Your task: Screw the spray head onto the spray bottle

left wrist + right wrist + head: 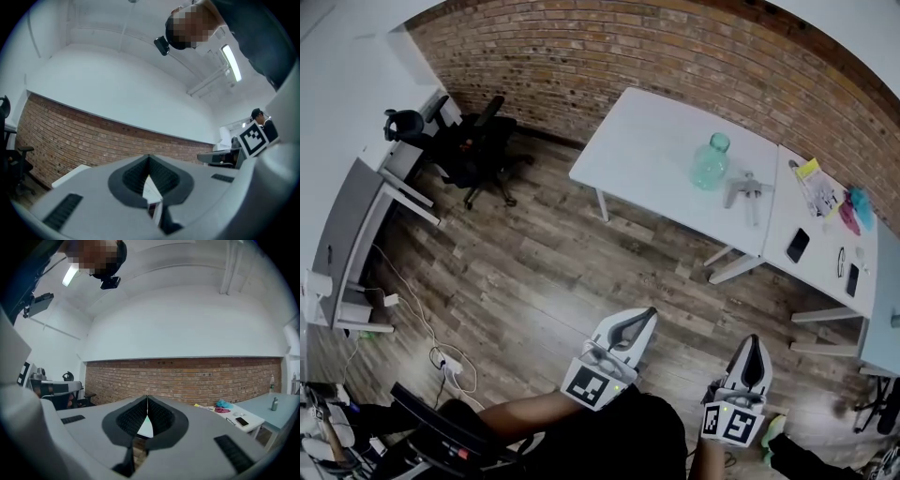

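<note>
Most of what lies ahead of the two tools is wood-plank floor (534,262), ending at a brick wall (675,47) far beyond their tips. A white table (647,141) stands against that wall, well ahead of both grippers, and a black office chair (478,150) sits far off to the left gripper's outer side. The left gripper (649,315) and right gripper (754,340) are held low and level over the floor, side by side but apart, both pointing towards the table. Each has its jaws pressed fully together with nothing between them (each gripper's own view shows the dark pads meeting at the tip). The clear green spray bottle (711,161) stands upright on the table, uncapped, well apart from both tools and roughly between the lines they point along. The pale spray head (744,190) lies flat on the table just beside the bottle, on the right gripper's side, not touching it.
</note>
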The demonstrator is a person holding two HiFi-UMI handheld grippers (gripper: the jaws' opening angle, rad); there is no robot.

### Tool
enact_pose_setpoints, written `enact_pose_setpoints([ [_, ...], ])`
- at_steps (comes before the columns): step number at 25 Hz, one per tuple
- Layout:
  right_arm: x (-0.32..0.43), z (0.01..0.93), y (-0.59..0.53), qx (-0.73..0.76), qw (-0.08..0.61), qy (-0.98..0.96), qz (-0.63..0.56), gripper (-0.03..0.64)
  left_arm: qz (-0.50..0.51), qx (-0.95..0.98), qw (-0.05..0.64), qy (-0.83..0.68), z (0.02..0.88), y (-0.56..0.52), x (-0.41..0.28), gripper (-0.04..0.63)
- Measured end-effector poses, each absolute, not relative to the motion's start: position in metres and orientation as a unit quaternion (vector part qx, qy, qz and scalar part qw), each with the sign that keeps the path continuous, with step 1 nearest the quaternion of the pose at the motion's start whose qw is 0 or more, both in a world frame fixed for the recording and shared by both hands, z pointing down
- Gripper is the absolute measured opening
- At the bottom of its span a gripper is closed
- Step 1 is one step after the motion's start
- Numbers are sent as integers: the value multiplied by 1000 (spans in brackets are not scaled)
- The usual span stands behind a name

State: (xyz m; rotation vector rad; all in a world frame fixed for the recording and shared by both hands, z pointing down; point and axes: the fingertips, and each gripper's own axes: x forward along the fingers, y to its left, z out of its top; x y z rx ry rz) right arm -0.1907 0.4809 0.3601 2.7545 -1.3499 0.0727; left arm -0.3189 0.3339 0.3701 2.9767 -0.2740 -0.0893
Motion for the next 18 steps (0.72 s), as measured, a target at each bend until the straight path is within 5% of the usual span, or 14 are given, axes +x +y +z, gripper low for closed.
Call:
enact_pose_setpoints([
  [18,-181,370,449,883,40,-467,35,8,-29,989,74,-125,373,307,-324,2],
])
